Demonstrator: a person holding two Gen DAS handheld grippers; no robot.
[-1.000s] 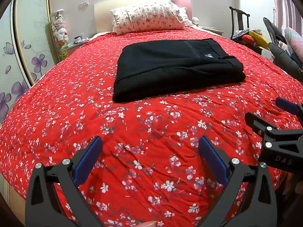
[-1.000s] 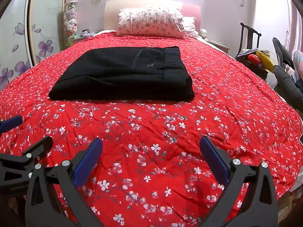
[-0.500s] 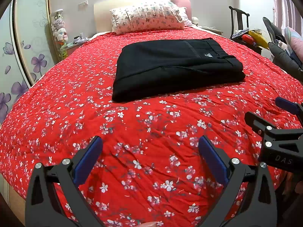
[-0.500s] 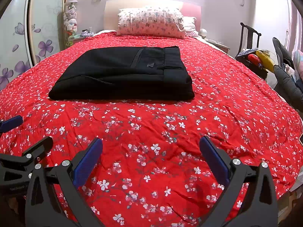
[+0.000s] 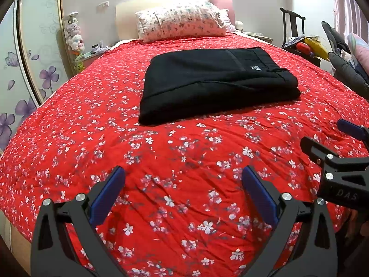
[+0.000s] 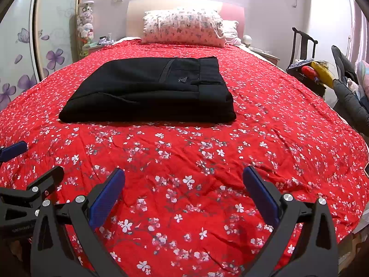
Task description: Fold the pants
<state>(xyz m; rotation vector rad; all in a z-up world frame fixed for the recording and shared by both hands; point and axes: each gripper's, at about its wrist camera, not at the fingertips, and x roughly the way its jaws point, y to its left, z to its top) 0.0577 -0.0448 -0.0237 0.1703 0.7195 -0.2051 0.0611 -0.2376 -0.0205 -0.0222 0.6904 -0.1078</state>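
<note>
Bright even indoor light, sharp; fisheye warp, dark corners.

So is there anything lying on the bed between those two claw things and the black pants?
Nothing visible. Only bare red floral bedspread lies between the open left gripper, the open right gripper and the folded black pants. The pillow sits beyond the pants, by the headboard.

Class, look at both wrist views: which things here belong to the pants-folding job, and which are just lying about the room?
Belongs to the job:
black pants, lying folded on the bed
left gripper, open
right gripper, open
red floral bedspread, the work surface

Just lying about:
pillow
plush toys
dark chair
</note>
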